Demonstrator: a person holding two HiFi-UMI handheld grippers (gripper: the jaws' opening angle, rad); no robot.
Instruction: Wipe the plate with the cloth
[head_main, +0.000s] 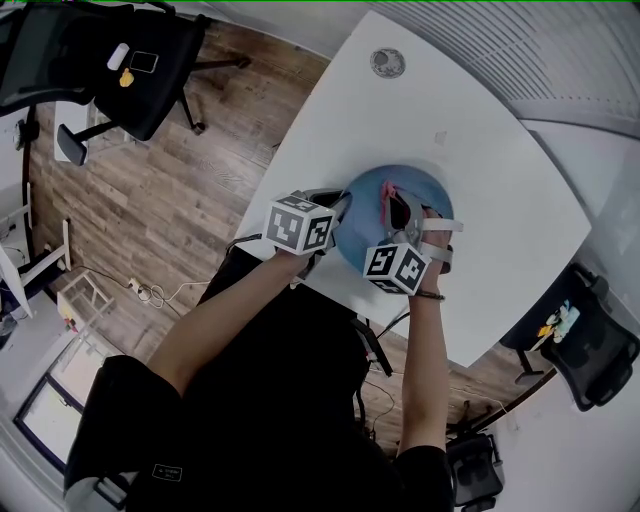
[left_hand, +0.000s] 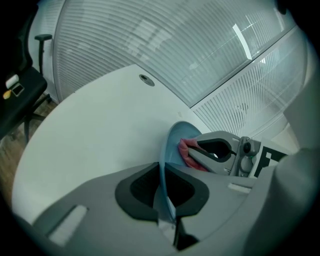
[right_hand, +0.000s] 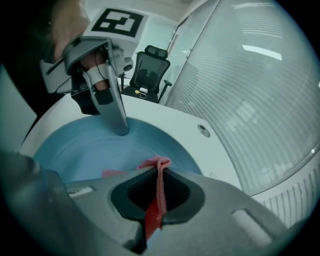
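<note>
As you look down on it, table: white with rounded corners, filling the right side of your head view.
Floor: wooden boards, on the left of the table.
Chair: black office chair at the far left, standing on the floor well apart from the table.
Plate: blue and round, at the table's near edge right in front of you, its inner face turned up.
Your left gripper: jaws clamped on the plate's left rim, which runs edge-on between the pads in the left gripper view.
Your right gripper: over the right part of the plate, jaws closed on the cloth.
Cloth: pink-red, with one fold pinched between your right jaws. The loose end is bunched just past the tips and rests on the plate's inner face.
Cable cap: small round grey disc set in the table top, on the far side, well apart from the plate.
</note>
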